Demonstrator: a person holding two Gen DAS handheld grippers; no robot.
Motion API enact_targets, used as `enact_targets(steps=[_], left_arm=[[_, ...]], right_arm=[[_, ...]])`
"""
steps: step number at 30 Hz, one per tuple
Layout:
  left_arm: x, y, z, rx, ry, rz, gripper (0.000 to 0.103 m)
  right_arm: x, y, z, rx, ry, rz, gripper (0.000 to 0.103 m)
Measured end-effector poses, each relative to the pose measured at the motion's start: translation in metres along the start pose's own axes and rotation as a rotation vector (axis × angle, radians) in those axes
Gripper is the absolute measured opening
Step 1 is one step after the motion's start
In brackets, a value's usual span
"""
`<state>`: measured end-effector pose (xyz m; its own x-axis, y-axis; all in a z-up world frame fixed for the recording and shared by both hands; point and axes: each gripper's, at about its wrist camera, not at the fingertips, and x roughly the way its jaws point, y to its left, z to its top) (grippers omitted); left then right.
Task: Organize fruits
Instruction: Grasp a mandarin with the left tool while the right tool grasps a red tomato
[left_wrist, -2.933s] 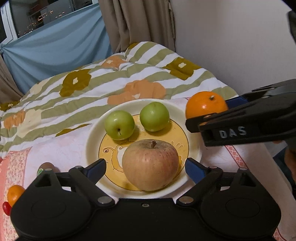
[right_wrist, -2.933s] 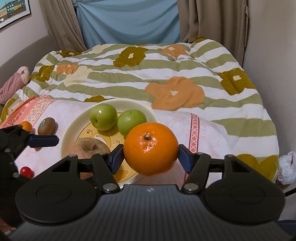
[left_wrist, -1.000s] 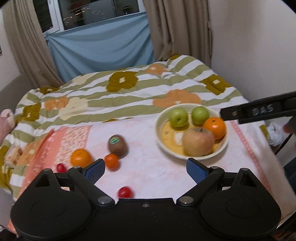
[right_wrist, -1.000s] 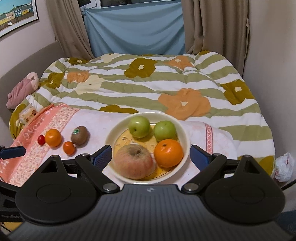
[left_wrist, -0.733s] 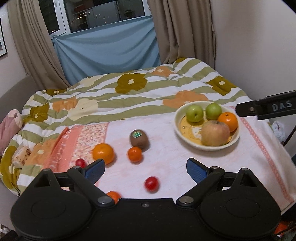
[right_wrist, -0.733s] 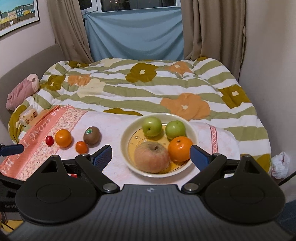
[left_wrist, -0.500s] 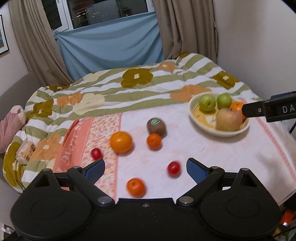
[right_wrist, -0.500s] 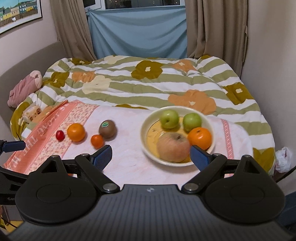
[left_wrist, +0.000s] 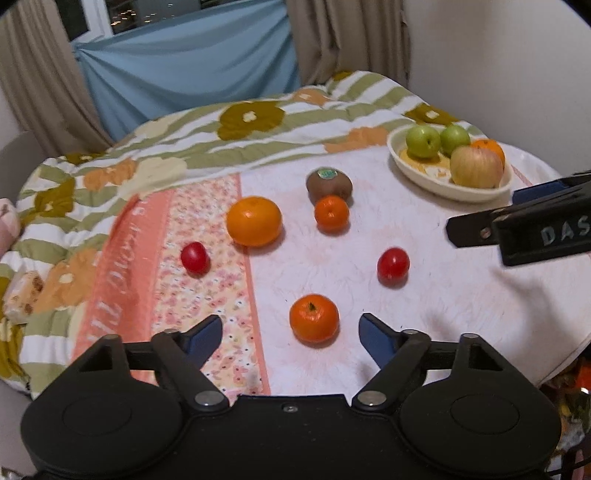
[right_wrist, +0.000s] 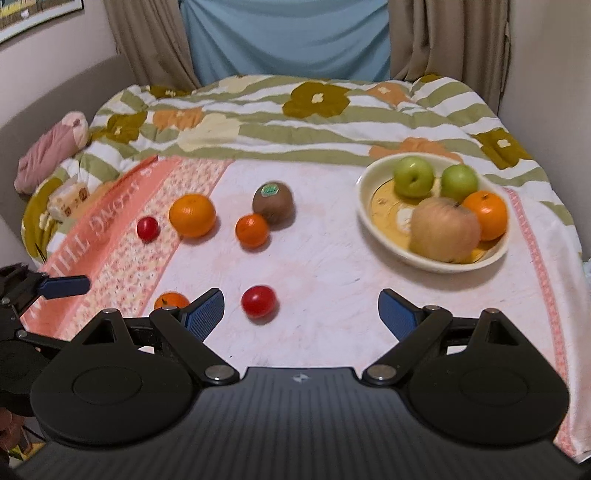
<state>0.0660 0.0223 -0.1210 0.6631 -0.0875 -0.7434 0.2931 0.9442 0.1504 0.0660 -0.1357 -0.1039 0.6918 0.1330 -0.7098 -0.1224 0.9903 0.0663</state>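
A cream bowl (right_wrist: 380, 229) (left_wrist: 413, 175) at the right holds two green apples (right_wrist: 413, 176), a big pale apple (right_wrist: 445, 229) and an orange (right_wrist: 485, 214). Loose on the cloth lie a kiwi (left_wrist: 328, 183), a large orange (left_wrist: 254, 220), a small orange (left_wrist: 331, 214), two red tomatoes (left_wrist: 393, 261) (left_wrist: 194, 256) and a near small orange (left_wrist: 314, 317). My left gripper (left_wrist: 290, 334) is open and empty, with the near small orange between its fingertips' line. My right gripper (right_wrist: 301, 310) is open and empty, just behind a tomato (right_wrist: 258, 301).
The fruit lies on a white and pink towel (left_wrist: 443, 288) over a striped floral quilt (right_wrist: 295, 122). A pink bundle (right_wrist: 51, 151) and a tissue pack (right_wrist: 68, 199) lie at the left. Curtains and a wall stand behind and to the right.
The right gripper put its orange in the bowl and opened. Both grippers then pulled back and swung left, so the loose fruit came into view. The left gripper now nears the closest small orange.
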Motion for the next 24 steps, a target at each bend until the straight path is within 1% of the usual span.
enact_targets(steps=[2,4,7,9,13,14,15,16,17,20,23,24], left_arm=[[0.011,0.0,-0.004,0.028,0.002,-0.019,0.075],[0.021,-0.002,-0.008,0.054,0.001,-0.023,0.074],[0.035,-0.007,-0.013,0.079,0.01,-0.038,0.065],[0.041,-0.008,-0.015,0.084,0.009,-0.045,0.06],[0.047,-0.006,-0.015,0.084,0.002,-0.055,0.056],[0.049,-0.006,-0.014,0.085,0.0,-0.056,0.053],[0.05,-0.006,-0.014,0.085,-0.002,-0.06,0.049],[0.051,-0.005,-0.013,0.085,-0.004,-0.069,0.048],[0.051,-0.006,-0.013,0.085,-0.008,-0.076,0.045],[0.052,-0.007,-0.013,0.101,-0.019,-0.077,0.044],[0.052,-0.006,-0.013,0.1,-0.02,-0.082,0.043],[0.052,-0.005,-0.013,0.095,-0.018,-0.086,0.043]], right_arm=[[0.011,0.006,-0.006,-0.007,0.002,0.004,0.103],[0.021,0.011,-0.013,-0.009,0.007,0.009,0.103],[0.038,0.015,-0.021,-0.01,0.03,0.009,0.103],[0.046,0.016,-0.024,-0.004,0.036,0.011,0.103],[0.054,0.018,-0.027,-0.004,0.034,0.017,0.103],[0.056,0.018,-0.028,-0.007,0.037,0.015,0.102],[0.058,0.018,-0.029,-0.008,0.038,0.013,0.1],[0.06,0.019,-0.029,-0.008,0.041,0.012,0.098],[0.061,0.018,-0.029,-0.007,0.043,0.009,0.098],[0.064,0.019,-0.028,-0.006,0.042,0.002,0.096],[0.066,0.019,-0.029,-0.01,0.043,0.003,0.088],[0.068,0.019,-0.029,-0.012,0.046,0.006,0.083]])
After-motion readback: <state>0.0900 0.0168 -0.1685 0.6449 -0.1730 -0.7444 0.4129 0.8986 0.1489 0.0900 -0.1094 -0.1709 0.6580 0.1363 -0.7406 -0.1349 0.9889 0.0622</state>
